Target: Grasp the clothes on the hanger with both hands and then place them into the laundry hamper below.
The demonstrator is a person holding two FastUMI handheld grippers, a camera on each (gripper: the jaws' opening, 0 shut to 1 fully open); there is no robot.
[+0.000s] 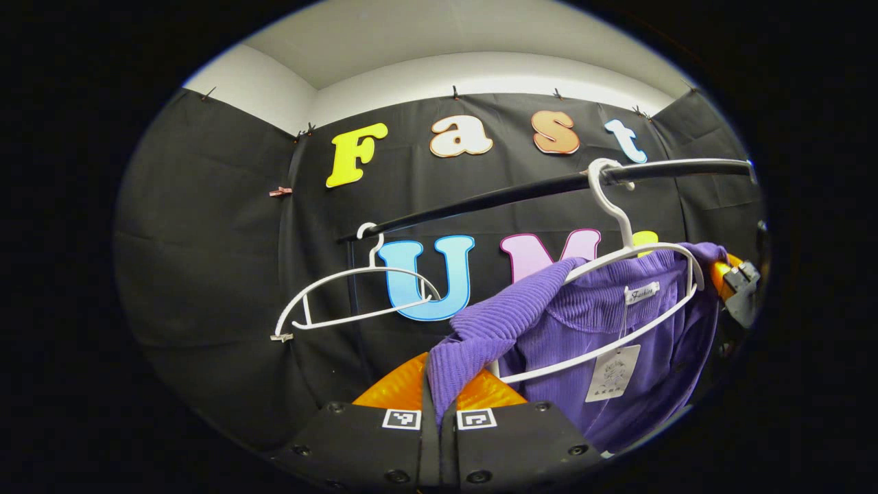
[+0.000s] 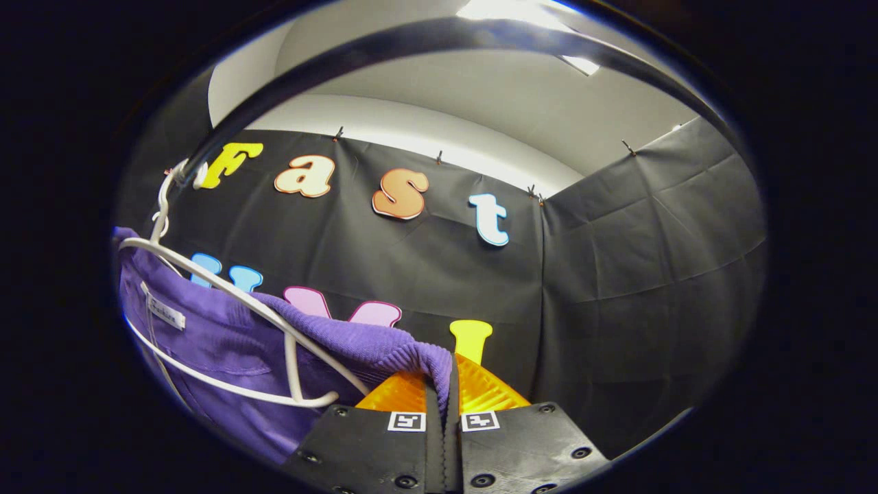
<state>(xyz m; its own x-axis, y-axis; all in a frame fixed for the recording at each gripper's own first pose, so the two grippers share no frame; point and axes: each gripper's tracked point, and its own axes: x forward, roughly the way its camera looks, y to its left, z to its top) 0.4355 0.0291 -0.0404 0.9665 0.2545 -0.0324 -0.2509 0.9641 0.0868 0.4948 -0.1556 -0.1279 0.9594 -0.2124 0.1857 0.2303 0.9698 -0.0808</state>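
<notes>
Black cloth walls the booth under a pale ceiling, and a dark rail (image 1: 521,193) crosses the upper middle of the left gripper view, carrying an empty white hanger (image 1: 357,302) at centre left. At lower right, a purple knit sweater (image 1: 590,343) with a paper tag (image 1: 612,374) hangs on a second white hanger (image 1: 621,302). The left tongs (image 1: 439,394) pinch one shoulder of it at bottom centre, and the right tongs (image 2: 442,391) grip the other shoulder at the bottom centre of the right gripper view, both nearly closed on the fabric.
</notes>
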